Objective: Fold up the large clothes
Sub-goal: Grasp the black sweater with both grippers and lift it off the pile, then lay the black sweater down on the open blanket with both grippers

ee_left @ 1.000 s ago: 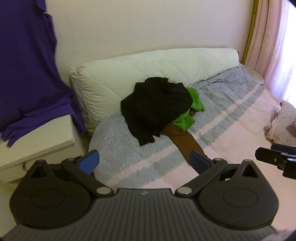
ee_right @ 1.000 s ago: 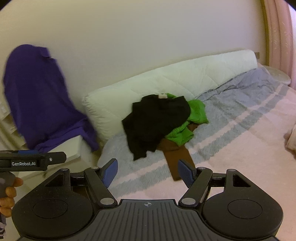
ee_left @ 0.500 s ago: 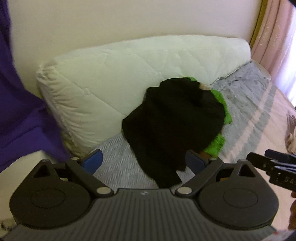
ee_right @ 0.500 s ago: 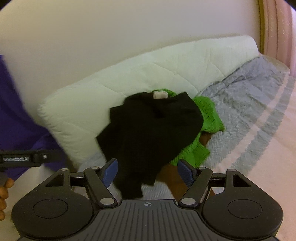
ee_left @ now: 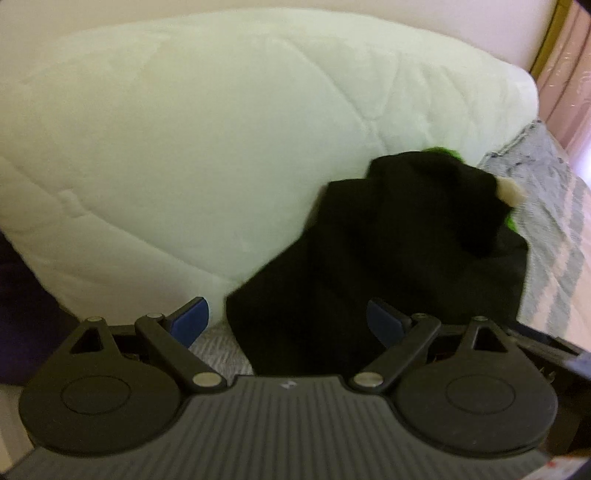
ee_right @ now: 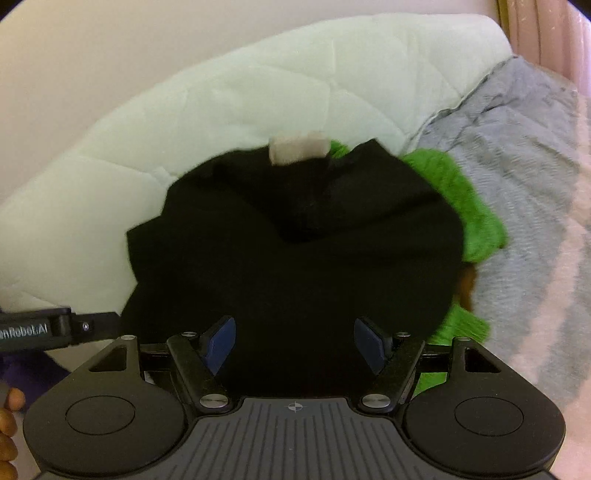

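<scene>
Evidently reaching for pickup, the left gripper [ee_left: 287, 320] and right gripper [ee_right: 294, 341], fingers wide and empty, near the black garment [ee_right: 295, 236] heaped at twelve o'clock, so next they must pinch its edge.

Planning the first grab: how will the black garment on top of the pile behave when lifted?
The black garment lies crumpled and draped, so it will probably hang limp. It overlaps the green knit, which may drag along. It looks like thin, light fabric.

A pale quilted white bolster [ee_right: 258, 92] lines the cream wall [ee_right: 110, 44]; pink curtain [ee_right: 543, 33] hangs at the grey-and-pink striped bed's [ee_right: 524, 155] far corner.
</scene>
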Available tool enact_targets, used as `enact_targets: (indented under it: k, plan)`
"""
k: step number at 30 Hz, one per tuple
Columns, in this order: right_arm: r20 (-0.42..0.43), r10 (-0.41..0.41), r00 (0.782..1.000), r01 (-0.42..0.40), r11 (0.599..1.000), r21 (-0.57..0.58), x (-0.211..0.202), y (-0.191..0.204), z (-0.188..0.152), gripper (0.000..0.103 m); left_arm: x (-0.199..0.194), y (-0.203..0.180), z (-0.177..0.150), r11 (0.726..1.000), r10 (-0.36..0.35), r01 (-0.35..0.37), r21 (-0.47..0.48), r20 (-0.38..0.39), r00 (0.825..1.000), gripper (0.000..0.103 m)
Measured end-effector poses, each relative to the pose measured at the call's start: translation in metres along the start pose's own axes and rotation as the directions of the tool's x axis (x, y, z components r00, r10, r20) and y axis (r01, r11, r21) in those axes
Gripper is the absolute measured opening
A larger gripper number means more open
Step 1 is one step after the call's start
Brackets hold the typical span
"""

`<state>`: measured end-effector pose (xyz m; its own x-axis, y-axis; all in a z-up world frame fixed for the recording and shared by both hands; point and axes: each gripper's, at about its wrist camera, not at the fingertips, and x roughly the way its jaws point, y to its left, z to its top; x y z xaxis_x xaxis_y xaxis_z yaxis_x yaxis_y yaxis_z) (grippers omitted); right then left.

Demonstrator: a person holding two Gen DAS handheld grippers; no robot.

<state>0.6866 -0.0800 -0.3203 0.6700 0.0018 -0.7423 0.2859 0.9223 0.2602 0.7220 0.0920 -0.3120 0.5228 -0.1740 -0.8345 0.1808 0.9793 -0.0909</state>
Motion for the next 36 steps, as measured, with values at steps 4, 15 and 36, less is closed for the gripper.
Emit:
enact_targets:
  k: [4,15,36]
  plan:
    - [0.075,-0.061,0.995,0.07,0.99,-0.123,0.028,0.016,-0.008,0.068,0.022,0.005,0.008,1.0,0.012,-0.012,0.003,-0.006,1.0,0.09]
    - [0.264,0.077,0.961,-0.056,0.995,-0.086,-0.071,-0.018,-0.002,0.006,-0.005,0.001,0.011,1.0,0.016,-0.016,0.017,0.035,0.999,0.088]
    - [0.805,-0.126,0.58,0.014,0.989,0.145,-0.552,-0.15,-0.098,0.005,-0.276,-0.195,-0.106,0.864,-0.419,0.338,0.374,0.161,0.894,0.088]
